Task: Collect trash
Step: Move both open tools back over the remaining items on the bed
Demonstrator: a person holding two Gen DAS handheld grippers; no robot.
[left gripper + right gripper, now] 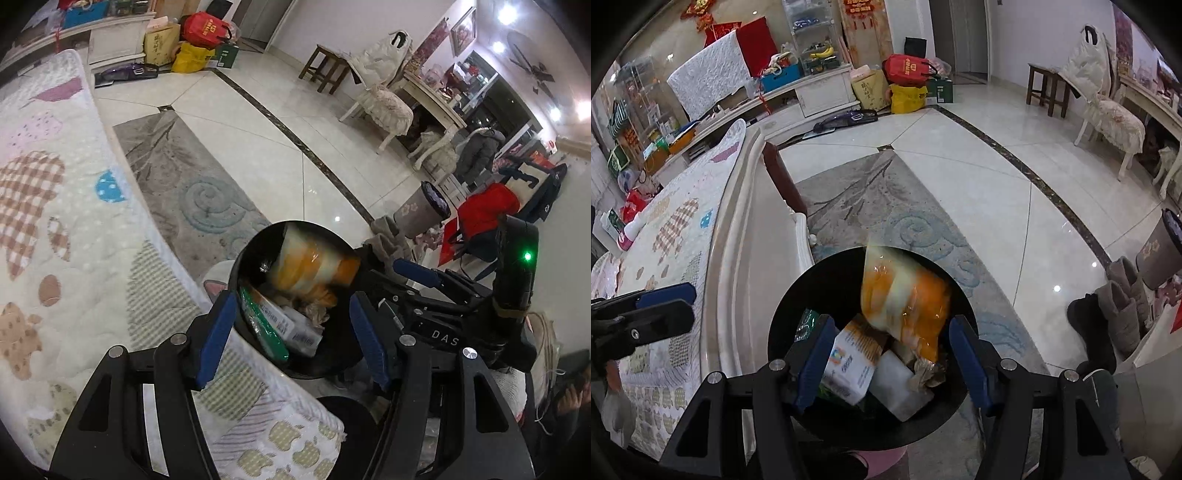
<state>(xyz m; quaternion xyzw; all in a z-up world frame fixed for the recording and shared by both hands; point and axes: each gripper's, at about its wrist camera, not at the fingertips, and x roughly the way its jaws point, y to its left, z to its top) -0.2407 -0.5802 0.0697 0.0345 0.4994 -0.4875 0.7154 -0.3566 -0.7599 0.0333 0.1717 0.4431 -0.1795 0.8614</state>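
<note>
The right gripper (892, 360) stood wide and empty above the round black bin (786, 321); the blurred orange-and-white plastic packet (905, 306) sat over the trash inside. The left gripper (291, 336) was likewise open, empty. Next, seek remaining litter.

I count one black bin (783, 332) under my cameras. Inside the bin I see one orange-and-white plastic bag (905, 302), one white-and-orange carton (849, 365), one plain white box (905, 387), one green wrapper (807, 323) and one crumpled brown scrap (929, 371). Beyond the bin I count one grey rug (857, 199) on the floor, one wooden stool (1047, 85) and one white chair (1108, 107). Right of the bin stands one grey waste basket (1160, 254) and one pair of grey boots (1123, 302).
</note>
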